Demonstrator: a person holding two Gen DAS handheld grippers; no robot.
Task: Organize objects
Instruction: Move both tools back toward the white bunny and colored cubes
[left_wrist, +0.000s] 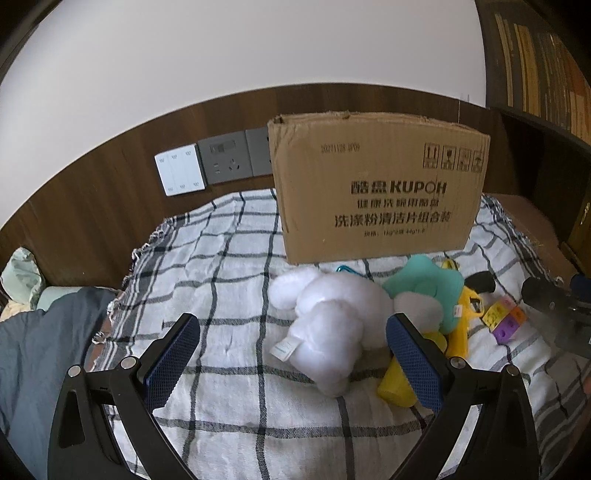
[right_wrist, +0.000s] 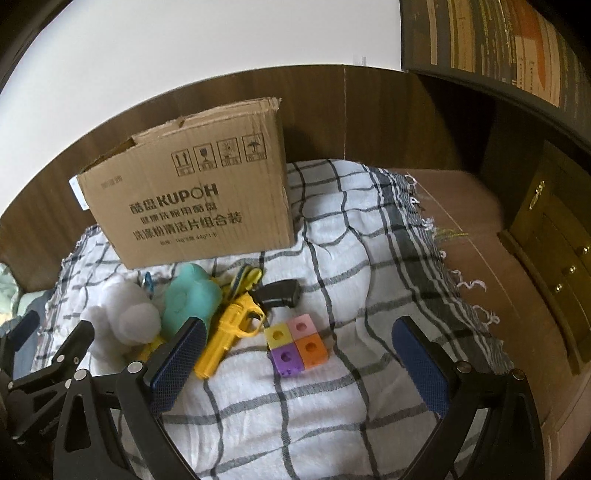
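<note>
Lying on a checked cloth (left_wrist: 229, 258), the toys are being framed by both grippers. The left gripper (left_wrist: 293, 358) is being held spread wide, nothing pinched, with the white plush (left_wrist: 332, 325) between its fingers and nearer the right one. At 2 o'clock of the plush a teal plush (left_wrist: 428, 288) is being pressed against it, and a yellow toy gun (left_wrist: 461, 317) is lying just beside that, partly hidden by the right finger. A block of coloured cubes (left_wrist: 504, 319) is sitting at 3 o'clock, near the gun but apart from it. A cardboard box (left_wrist: 376, 184) is standing upright at 12 o'clock, behind the toys, close to the wooden wall panel (left_wrist: 92, 206) with its switches (left_wrist: 181, 170).

The right gripper (right_wrist: 299, 362) is likewise being held spread, empty, with the cubes (right_wrist: 295, 345) between its fingers. The gun (right_wrist: 232, 328) is lying at 10 o'clock of the cubes, its black grip (right_wrist: 280, 293) pointing toward 1 o'clock. The teal plush (right_wrist: 192, 299) and white plush (right_wrist: 125, 317) are lying further toward 9 o'clock, and the box (right_wrist: 192, 199) is standing at 11 o'clock.
</note>
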